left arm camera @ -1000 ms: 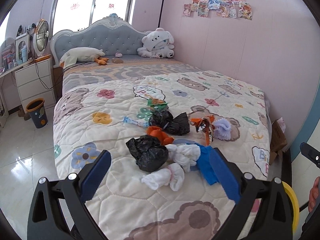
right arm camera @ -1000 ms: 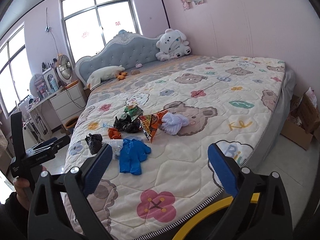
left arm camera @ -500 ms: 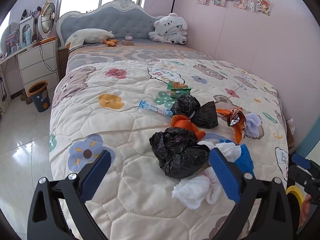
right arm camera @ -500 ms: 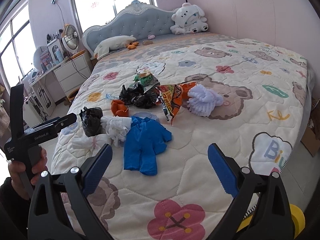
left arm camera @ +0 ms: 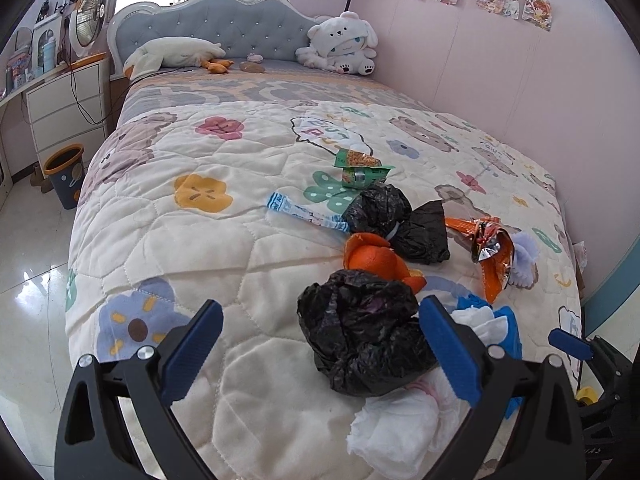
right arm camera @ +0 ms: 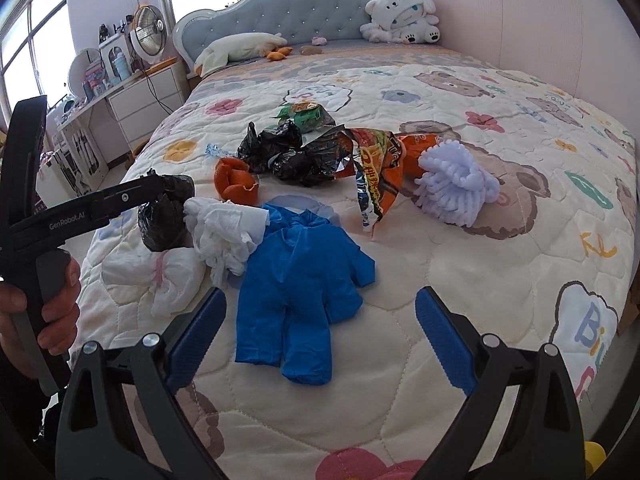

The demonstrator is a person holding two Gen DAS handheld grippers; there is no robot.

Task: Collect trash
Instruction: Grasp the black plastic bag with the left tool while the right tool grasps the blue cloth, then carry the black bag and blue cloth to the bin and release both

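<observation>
Left wrist: open left tool [left arm camera: 320, 346] partly hides, perhaps touches, black bag [left arm camera: 360, 340].

Quilted cloth bedspread [left arm camera: 248, 248], soft and matt. Crumpled black plastic bag [left arm camera: 360, 332] — thin, faintly shiny. Blue glove [right arm camera: 296, 280], smooth rubbery. White tissue [right arm camera: 224, 232], wrinkled paper. Snack wrapper [right arm camera: 376, 176] — glossy foil inside. Fluffy lilac chenille cloth [right arm camera: 456, 188]. Left tool [left arm camera: 320, 344]: ridged blue pads, matt black plastic. Floor [left arm camera: 28, 280] glossy tile.
</observation>
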